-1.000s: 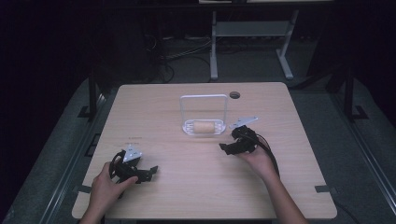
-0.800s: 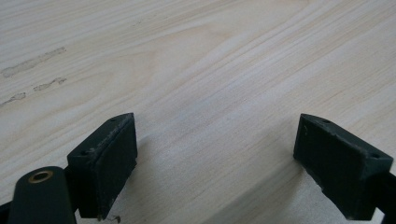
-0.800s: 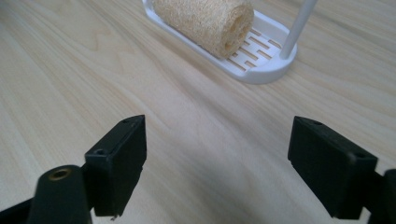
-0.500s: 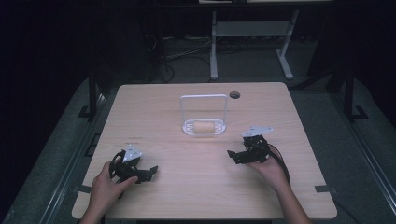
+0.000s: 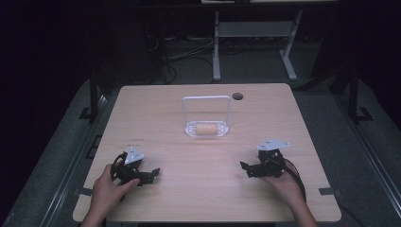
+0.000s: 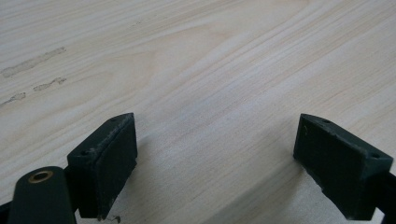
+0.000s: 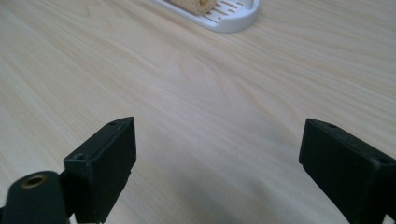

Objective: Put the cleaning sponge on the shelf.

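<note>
The left gripper (image 5: 152, 174) rests low at the near left of the surface (image 5: 156, 113), held in a hand (image 5: 108, 191) that comes in from the bottom edge. Its jaws are spread wide with nothing between them; in the left gripper view they frame bare pale wood with a few faint scuff marks (image 6: 32, 63) farther off.

At the middle of the surface, toward the far side, stands a small white tray (image 5: 191, 129) with a tall wire handle (image 5: 206, 98) arching over it. A tan roll (image 5: 206, 128) lies in the tray, under the handle. Just beyond and to the right, a dark round hole (image 5: 237, 96) sits near the far edge.

The right gripper (image 5: 244, 168) is at the near right, well apart from the tray, its jaws pointing toward the middle of the surface. They have just been opening and now stand wide apart, with nothing between them. In the right gripper view the tray's rim (image 7: 233, 21) and an end of the roll (image 7: 198, 4) show at the top, with bare wood between them and the jaws. The hand (image 5: 283, 184) holding this gripper enters from the bottom right, a cable (image 5: 297, 176) looping beside it.
</note>
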`<state>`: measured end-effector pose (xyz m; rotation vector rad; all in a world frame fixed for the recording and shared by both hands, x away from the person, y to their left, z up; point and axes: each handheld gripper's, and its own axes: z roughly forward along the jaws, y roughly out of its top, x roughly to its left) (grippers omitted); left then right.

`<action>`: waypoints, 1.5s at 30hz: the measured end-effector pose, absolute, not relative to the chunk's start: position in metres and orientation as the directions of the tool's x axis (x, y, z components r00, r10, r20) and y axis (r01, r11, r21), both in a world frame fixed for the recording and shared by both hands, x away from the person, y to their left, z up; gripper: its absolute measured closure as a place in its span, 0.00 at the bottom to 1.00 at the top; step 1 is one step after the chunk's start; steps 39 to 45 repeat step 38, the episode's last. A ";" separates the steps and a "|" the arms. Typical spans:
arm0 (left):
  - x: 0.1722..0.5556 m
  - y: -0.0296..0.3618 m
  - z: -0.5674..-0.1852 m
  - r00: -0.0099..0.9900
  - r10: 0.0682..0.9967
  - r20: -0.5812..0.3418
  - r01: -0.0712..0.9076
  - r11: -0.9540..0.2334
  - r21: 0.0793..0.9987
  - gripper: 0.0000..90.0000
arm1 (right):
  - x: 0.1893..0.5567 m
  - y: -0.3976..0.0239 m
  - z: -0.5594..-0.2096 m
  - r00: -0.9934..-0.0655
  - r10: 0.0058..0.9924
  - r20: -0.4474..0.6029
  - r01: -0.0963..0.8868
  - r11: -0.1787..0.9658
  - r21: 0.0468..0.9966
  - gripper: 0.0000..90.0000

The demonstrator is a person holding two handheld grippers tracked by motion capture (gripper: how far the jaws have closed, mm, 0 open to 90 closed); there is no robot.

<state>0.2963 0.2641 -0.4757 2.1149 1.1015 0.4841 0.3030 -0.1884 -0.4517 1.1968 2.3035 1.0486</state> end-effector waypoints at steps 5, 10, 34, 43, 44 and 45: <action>0.296 0.264 -0.476 0.569 0.822 0.010 0.563 -0.399 0.724 0.14 | 0.291 -0.195 -0.455 -0.577 0.816 0.037 0.562 0.364 0.743 0.12; 0.296 0.264 -0.476 0.570 0.822 0.010 0.563 -0.399 0.723 0.14 | 0.280 -0.203 -0.460 -0.568 0.822 0.039 0.570 0.359 0.739 0.12; 0.296 0.264 -0.476 0.569 0.822 0.009 0.563 -0.398 0.724 0.14 | 0.262 -0.223 -0.482 -0.513 0.858 0.029 0.610 0.340 0.716 0.11; 0.296 0.264 -0.476 0.569 0.822 0.010 0.563 -0.399 0.724 0.14 | 0.262 -0.223 -0.482 -0.513 0.858 0.029 0.610 0.340 0.716 0.11; 0.296 0.264 -0.476 0.569 0.822 0.010 0.563 -0.399 0.724 0.14 | 0.262 -0.223 -0.482 -0.513 0.858 0.029 0.610 0.340 0.716 0.11; 0.296 0.264 -0.476 0.569 0.822 0.010 0.563 -0.399 0.724 0.14 | 0.262 -0.223 -0.482 -0.513 0.858 0.029 0.610 0.340 0.716 0.11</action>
